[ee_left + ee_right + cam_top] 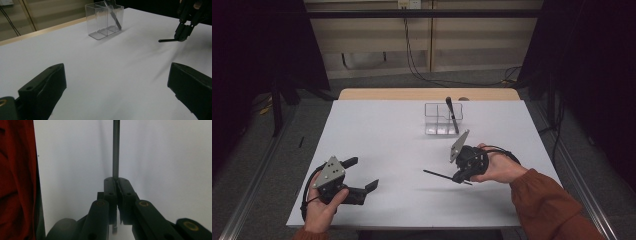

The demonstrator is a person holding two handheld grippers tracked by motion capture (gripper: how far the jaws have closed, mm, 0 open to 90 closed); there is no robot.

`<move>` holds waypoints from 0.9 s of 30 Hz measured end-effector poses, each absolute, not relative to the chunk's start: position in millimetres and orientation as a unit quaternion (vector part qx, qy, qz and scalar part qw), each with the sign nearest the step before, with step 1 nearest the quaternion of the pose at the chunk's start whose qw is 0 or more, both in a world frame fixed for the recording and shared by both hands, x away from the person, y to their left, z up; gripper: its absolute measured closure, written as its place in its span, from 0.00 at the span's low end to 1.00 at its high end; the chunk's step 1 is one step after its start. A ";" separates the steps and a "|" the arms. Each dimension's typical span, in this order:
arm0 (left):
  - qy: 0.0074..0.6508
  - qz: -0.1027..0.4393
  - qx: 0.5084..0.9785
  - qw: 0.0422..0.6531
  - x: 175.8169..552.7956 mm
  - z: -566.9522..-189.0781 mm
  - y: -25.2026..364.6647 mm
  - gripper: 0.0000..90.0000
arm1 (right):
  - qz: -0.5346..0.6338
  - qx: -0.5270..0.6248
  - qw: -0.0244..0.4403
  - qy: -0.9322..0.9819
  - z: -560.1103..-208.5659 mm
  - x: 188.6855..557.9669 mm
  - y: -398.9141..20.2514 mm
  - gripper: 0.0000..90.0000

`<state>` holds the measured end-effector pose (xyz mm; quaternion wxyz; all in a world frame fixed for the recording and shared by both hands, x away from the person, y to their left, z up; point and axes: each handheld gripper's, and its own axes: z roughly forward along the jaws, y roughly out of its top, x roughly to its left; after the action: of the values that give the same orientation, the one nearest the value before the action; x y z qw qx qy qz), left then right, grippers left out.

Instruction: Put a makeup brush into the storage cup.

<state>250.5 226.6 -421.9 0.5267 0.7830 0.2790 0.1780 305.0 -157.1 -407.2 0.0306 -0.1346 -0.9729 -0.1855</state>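
Note:
My right gripper [460,176] [116,180] hovers low over the right half of the white table [387,150], shut on a thin black rod [437,174] [116,147]. The rod lies nearly level and juts out to the left of the jaws. From the left gripper view the same gripper [182,37] and its rod [167,40] appear at the far right. A clear divided container [443,119] [105,21] stands toward the table's far edge, with another dark rod [452,114] [113,16] leaning inside it. My left gripper [362,173] [116,75] rests open at the near left, nothing between its jaws.
A wooden strip [427,94] borders the table's far side, with cables on the floor beyond. A red sleeve [552,205] [15,177] covers the person's right forearm. Metal rails run along both sides of the table.

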 end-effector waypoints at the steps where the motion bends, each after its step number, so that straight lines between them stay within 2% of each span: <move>1: 0.280 0.177 0.783 0.526 250.0 -420.6 226.6 0.02 | -0.182 -0.133 0.032 -0.974 -407.5 304.4 -156.4 0.96; 19: 0.250 0.173 0.785 0.540 262.0 -396.5 209.9 0.02 | -0.190 -0.129 0.038 -0.973 -404.7 306.2 -151.1 0.96; 27: 0.220 0.132 0.804 0.537 272.2 -398.5 187.7 0.03 | -0.186 -0.126 0.041 -0.974 -406.2 308.9 -148.7 0.96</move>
<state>272.2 187.7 -398.5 0.5368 0.8036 0.2203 0.1325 308.9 -148.7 -406.2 0.0414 -0.1262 -0.9736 -0.1856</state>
